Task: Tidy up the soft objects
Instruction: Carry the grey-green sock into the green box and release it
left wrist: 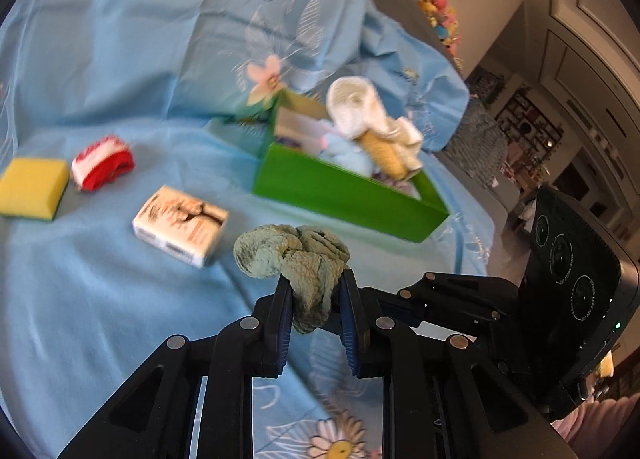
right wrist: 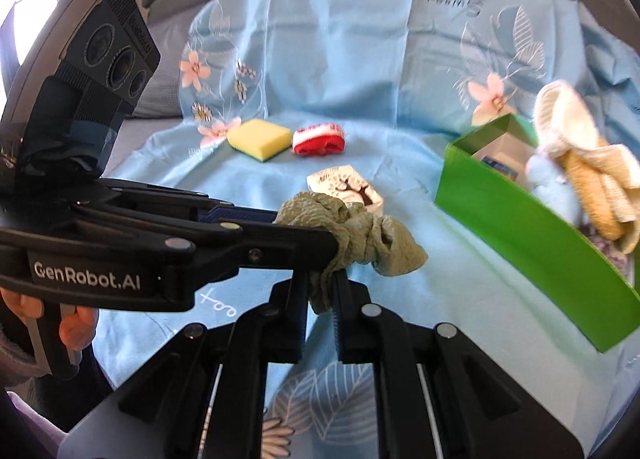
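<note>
The green cloth (left wrist: 294, 259) hangs above the blue sheet (left wrist: 100, 59), pinched by both the left hand-held gripper (left wrist: 316, 301) and the right hand-held gripper (right wrist: 322, 291). It looks light, limp and not slippery, so a bunched fold is a good hold. I count 1 green box (left wrist: 344, 195), 1 sponge (left wrist: 32, 187), 1 red-white roll (left wrist: 102, 167) and 1 tissue pack (left wrist: 180, 225).

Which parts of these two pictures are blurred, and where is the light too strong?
Left wrist view: the green box and the things in it are smeared by motion, while the green cloth in the left gripper stays sharp; the edges bend from the fisheye. Right wrist view: the box is blurred too, and a window at the upper left is washed out white.
</note>
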`<state>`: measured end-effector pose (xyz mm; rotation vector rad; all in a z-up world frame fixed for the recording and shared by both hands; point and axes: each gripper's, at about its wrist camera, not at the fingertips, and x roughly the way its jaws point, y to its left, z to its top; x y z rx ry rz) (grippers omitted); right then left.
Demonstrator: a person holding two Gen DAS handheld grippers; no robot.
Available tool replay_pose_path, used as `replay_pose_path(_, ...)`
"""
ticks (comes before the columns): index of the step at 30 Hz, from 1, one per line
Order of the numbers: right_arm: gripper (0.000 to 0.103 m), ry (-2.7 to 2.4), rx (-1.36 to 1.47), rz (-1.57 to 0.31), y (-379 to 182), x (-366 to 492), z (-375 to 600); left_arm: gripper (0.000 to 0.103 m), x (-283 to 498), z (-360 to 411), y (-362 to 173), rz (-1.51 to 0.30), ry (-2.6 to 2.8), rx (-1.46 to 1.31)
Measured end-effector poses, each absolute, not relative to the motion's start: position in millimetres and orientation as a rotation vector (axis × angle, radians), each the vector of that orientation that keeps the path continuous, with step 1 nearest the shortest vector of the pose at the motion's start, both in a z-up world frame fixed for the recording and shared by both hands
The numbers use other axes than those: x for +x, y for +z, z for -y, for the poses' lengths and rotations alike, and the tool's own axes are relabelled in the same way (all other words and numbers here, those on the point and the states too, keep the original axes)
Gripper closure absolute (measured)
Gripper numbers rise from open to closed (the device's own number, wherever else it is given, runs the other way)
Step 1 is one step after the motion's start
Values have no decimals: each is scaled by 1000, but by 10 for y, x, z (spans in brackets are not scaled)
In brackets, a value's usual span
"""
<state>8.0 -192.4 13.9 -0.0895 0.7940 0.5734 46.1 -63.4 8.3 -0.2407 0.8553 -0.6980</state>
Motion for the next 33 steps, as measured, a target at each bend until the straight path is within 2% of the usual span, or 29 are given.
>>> replay_pose_path(8,93,511,-80,-703,421,160,2171,81,651,992,451,-786,-702,-168)
replay_pose_path(18,93,399,-73,-651,495,741,2474,81,1299,1432,583,-752,-689,-114)
replay_pose_path(33,91,346,-15,-798,113,1463,2730,81,1922,1757,175,-838,-644,-57)
